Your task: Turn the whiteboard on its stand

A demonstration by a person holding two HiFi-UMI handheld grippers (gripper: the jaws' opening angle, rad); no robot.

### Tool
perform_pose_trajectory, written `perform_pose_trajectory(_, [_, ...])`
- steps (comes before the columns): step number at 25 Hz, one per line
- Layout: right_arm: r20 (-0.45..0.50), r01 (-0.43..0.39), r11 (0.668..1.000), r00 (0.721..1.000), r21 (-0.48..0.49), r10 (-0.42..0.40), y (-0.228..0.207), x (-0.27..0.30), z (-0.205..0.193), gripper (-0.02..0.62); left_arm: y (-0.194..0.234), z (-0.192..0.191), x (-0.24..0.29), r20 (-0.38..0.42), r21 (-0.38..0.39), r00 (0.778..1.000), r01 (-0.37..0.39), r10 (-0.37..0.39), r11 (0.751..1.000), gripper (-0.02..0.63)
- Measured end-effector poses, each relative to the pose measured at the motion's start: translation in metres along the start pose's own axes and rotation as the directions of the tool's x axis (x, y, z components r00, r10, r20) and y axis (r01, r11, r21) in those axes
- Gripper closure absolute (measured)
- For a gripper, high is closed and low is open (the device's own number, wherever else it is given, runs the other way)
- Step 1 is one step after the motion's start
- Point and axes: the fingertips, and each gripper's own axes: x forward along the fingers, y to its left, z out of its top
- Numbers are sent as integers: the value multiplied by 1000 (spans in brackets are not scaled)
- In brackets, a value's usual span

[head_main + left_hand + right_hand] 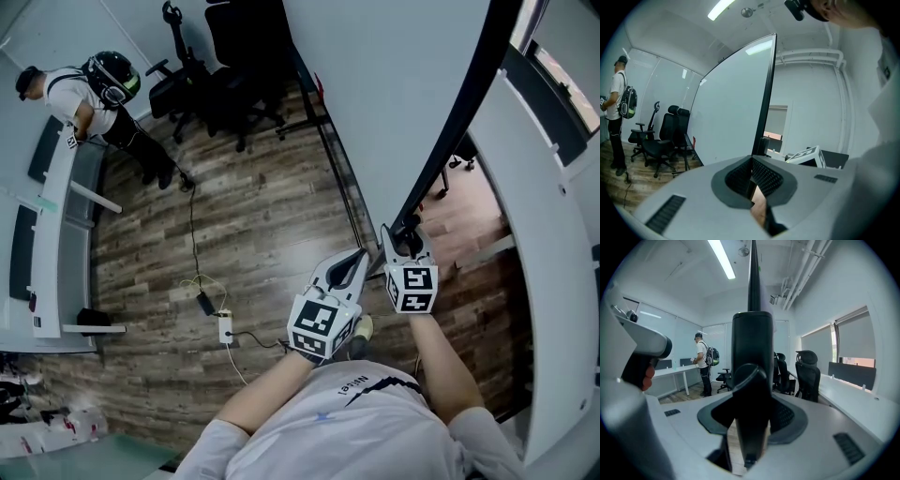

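Note:
The whiteboard point(394, 84) stands edge-on ahead of me, its black frame point(450, 131) running down to my right gripper point(405, 234). In the right gripper view the black frame post point(751, 362) fills the gap between the pads, so my right gripper point(751, 413) is shut on it. Just left of it, beside the frame's lower end, my left gripper point(359, 258) is shut with nothing in it. In the left gripper view its tips point(752, 161) meet, with the white board point(731, 112) and its black edge point(766, 93) close ahead.
The stand's black floor bar point(342, 187) runs away under the board. Black office chairs point(234, 66) stand behind it. A person with a backpack point(94, 89) is at a white desk point(56, 234) on the left. A power strip and cable point(225, 328) lie on the wood floor. A white counter point(553, 234) is on the right.

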Motion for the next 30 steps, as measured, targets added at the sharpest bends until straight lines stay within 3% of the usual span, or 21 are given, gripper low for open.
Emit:
perform_pose_trajectory(16, [40,10,1000,999,-7,-10,6,-77,-15,408,-26,-30,-65,-20,-12,993,120,-120,993,594])
perform_pose_trajectory(24, [36,5,1000,999,-12,-4,2,-109,-30,408,-57,-43,-82,-31,-23,993,113,-114,993,594])
perform_pose_trajectory(30, [39,-20,999,999,-27,21,9,-141,-39,408,-88,-51,-102,-9,-34,999,53,-53,998,594])
